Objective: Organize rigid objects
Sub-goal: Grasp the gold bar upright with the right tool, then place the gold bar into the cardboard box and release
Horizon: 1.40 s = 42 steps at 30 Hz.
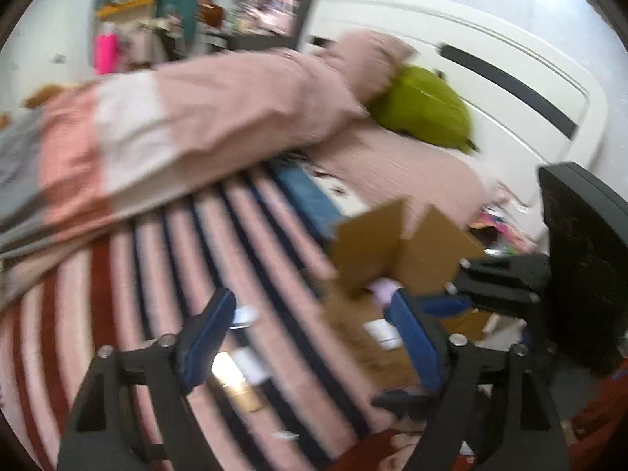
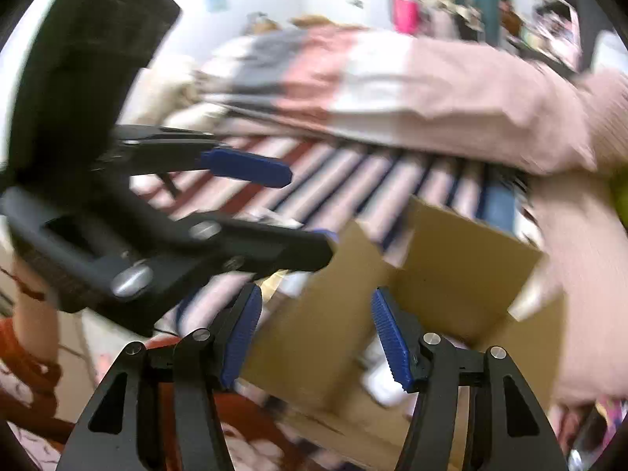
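Observation:
Both views are blurred by motion. An open brown cardboard box [image 1: 396, 251] sits on a striped blanket [image 1: 219, 243]; it also shows in the right wrist view [image 2: 451, 274], with small pale items inside that I cannot identify. My left gripper [image 1: 310, 337] is open and empty, above the blanket just left of the box. My right gripper [image 2: 316, 337] is open and empty, over the box's near flap. The right gripper [image 1: 502, 278] shows at the box's right side in the left wrist view; the left gripper [image 2: 282, 212] shows at left in the right wrist view.
A pink folded blanket [image 1: 204, 117] and a green bag [image 1: 428, 106] lie beyond the box, against a white bed frame [image 1: 510, 51]. Small flat items [image 1: 243, 357] lie on the striped blanket. Cluttered shelves [image 1: 259, 4] and a pink bottle [image 1: 105, 49] stand at the back.

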Available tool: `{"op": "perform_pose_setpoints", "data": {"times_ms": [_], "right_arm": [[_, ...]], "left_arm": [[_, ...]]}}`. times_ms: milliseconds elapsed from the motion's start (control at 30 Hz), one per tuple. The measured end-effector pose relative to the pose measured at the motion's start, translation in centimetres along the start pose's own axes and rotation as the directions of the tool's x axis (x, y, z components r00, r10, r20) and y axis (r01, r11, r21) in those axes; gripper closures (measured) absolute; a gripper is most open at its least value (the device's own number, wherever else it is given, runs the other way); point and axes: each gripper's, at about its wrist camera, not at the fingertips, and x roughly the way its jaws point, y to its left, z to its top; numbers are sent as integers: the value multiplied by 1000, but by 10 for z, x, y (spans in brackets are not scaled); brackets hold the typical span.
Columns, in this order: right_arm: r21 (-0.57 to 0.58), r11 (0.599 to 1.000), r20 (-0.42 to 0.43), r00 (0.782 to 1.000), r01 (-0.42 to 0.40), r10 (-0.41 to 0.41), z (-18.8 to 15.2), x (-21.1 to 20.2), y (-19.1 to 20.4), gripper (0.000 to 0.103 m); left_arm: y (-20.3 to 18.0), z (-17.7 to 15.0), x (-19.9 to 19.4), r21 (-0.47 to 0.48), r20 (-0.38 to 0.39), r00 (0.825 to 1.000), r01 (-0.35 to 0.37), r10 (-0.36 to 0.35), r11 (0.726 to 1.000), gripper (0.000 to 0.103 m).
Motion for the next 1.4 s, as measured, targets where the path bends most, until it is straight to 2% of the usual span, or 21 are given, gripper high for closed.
{"op": "perform_pose_setpoints", "data": {"times_ms": [133, 267, 367, 400, 500, 567, 600, 667, 700, 767, 1000, 1200, 1333, 1400], "right_arm": [[-92, 987, -6, 991, -133, 133, 19, 26, 58, 48], [-104, 980, -71, 984, -169, 162, 21, 73, 99, 48], [-85, 982, -156, 976, -169, 155, 7, 119, 111, 48], [-77, 984, -187, 972, -159, 142, 2, 134, 110, 48], [-19, 1000, -269, 963, -23, 17, -17, 186, 93, 52], [-4, 999, -288, 957, 44, -44, -24, 209, 81, 60], [5, 998, -294, 954, 64, -59, -25, 221, 76, 64], [9, 995, -297, 950, 101, -94, -24, 235, 66, 78], [15, 994, -295, 950, 109, -100, -24, 240, 62, 79], [26, 993, -280, 955, 112, -100, -24, 242, 56, 89], [-13, 996, -310, 946, 92, -91, -25, 230, 59, 90], [-27, 993, -267, 957, 113, -117, -19, 236, 64, 90], [-39, 997, -193, 978, 72, -79, -12, 195, 79, 90], [-44, 999, -146, 989, 21, -27, -6, 168, 89, 90]], "left_arm": [[47, -30, -28, -49, 34, 993, -115, 117, 992, 21], [91, -78, -36, -119, 21, 981, -191, 195, 974, 20], [118, -114, -29, -175, -14, 980, -197, 197, 965, 20], [124, -123, -25, -193, -24, 982, -189, 188, 963, 20], [139, -146, -16, -244, -44, 985, -174, 169, 954, 20], [144, -155, -11, -262, -48, 987, -163, 156, 951, 20], [144, -156, -10, -264, -48, 987, -160, 153, 951, 20], [146, -159, -11, -267, -44, 988, -155, 149, 951, 20], [147, -160, -11, -268, -42, 988, -154, 148, 951, 20], [148, -160, -12, -270, -39, 989, -149, 144, 951, 20], [140, -157, -5, -250, -50, 992, -126, 117, 960, 20], [127, -151, -4, -230, -59, 993, -109, 97, 967, 20], [105, -129, -4, -203, -17, 1000, -24, 21, 979, 21], [94, -111, -5, -190, 7, 1000, 5, -4, 982, 21]]}}
